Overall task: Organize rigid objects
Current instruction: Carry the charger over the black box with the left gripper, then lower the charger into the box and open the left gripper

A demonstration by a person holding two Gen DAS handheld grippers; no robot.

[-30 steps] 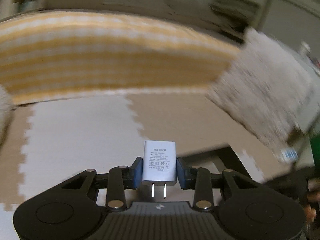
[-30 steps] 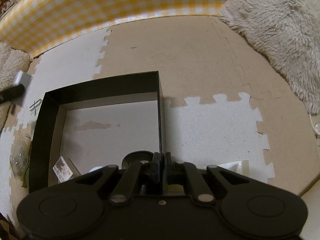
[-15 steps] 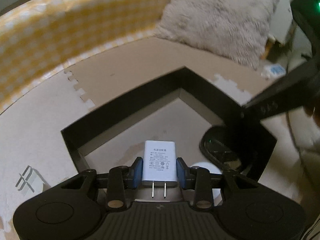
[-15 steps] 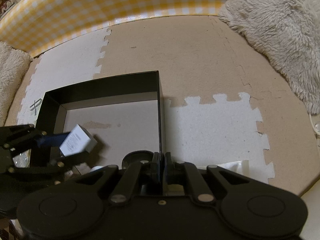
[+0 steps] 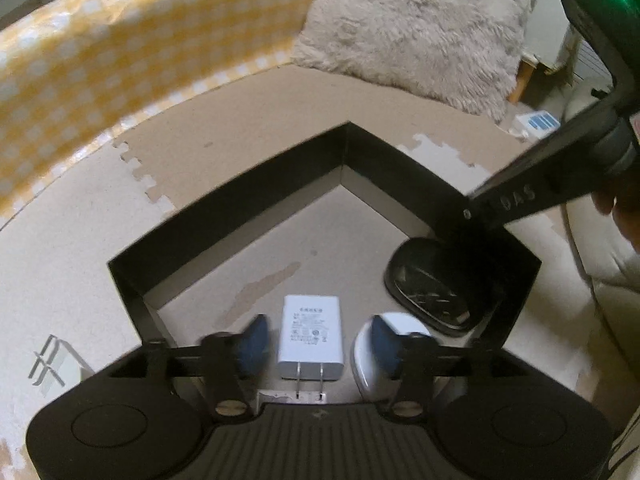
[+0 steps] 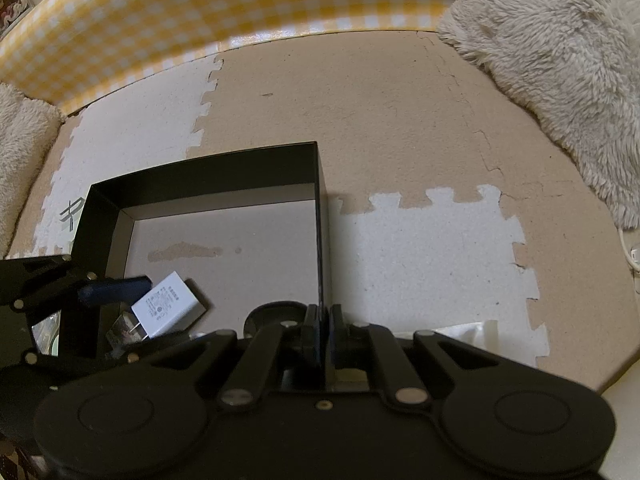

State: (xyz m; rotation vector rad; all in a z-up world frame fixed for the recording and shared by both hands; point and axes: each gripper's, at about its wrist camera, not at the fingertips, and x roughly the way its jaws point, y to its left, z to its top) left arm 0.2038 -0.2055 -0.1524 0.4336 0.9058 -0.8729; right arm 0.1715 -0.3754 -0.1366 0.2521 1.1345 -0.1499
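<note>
A white plug adapter (image 5: 311, 335) lies on the floor of the black box (image 5: 256, 196), prongs toward me. My left gripper (image 5: 316, 340) is open over the box, its blue pads apart on either side of the adapter and not touching it. The adapter also shows in the right wrist view (image 6: 168, 310). My right gripper (image 6: 323, 332) is shut on the right wall of the black box (image 6: 320, 216). A black oval object (image 5: 432, 284) and a white rounded object (image 5: 374, 354) lie in the box beside the adapter.
The box sits on beige and white foam floor mats (image 6: 400, 120). A yellow checked cloth edge (image 6: 200, 20) runs along the back. A fluffy cream cushion (image 6: 560, 64) lies at the right. A small clear piece (image 5: 52, 364) lies left of the box.
My left gripper swung over the box, lowered the adapter onto the box floor and opened its fingers, releasing it. The right gripper has stayed shut on the box wall.
</note>
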